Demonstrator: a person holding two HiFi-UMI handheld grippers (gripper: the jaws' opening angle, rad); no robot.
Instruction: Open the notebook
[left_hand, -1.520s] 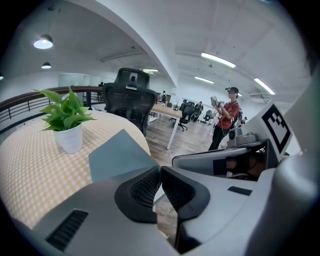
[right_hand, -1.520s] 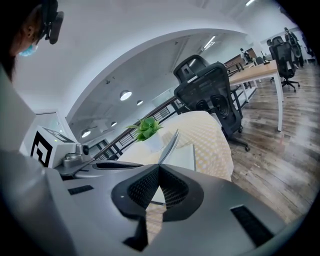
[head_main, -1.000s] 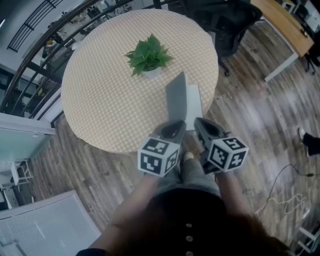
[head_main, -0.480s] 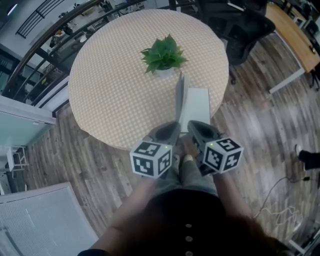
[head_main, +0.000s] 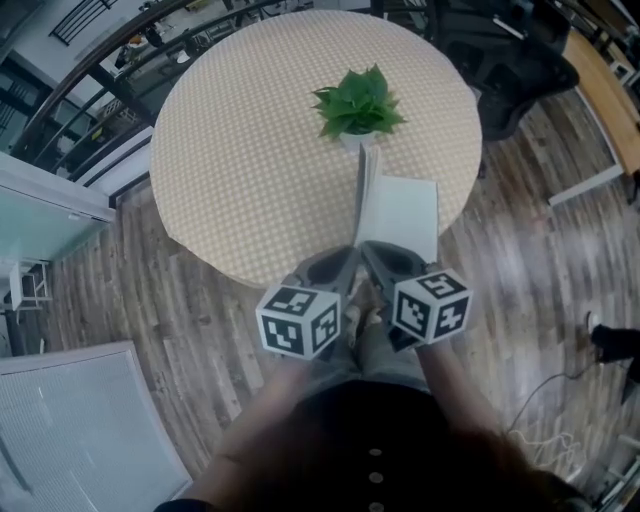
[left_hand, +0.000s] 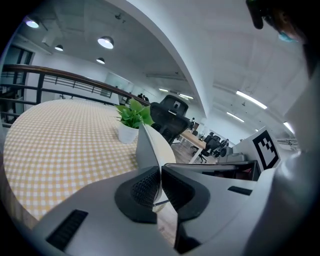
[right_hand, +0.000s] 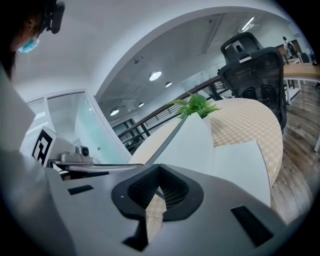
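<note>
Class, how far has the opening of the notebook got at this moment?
Done: the notebook's cover is lifted off the white pages and stands upright. In hand: the left gripper is shut on the cover's edge; the right gripper is alongside, grip unclear. Left: laying the cover flat on the table.

In the head view the near edge of the notebook (head_main: 400, 212) is covered by the left gripper (head_main: 338, 268) and right gripper (head_main: 388, 262). The pot (head_main: 353, 141) is mostly hidden by leaves (head_main: 358, 100). Whether a page is pinched in the right jaws cannot be told.
</note>
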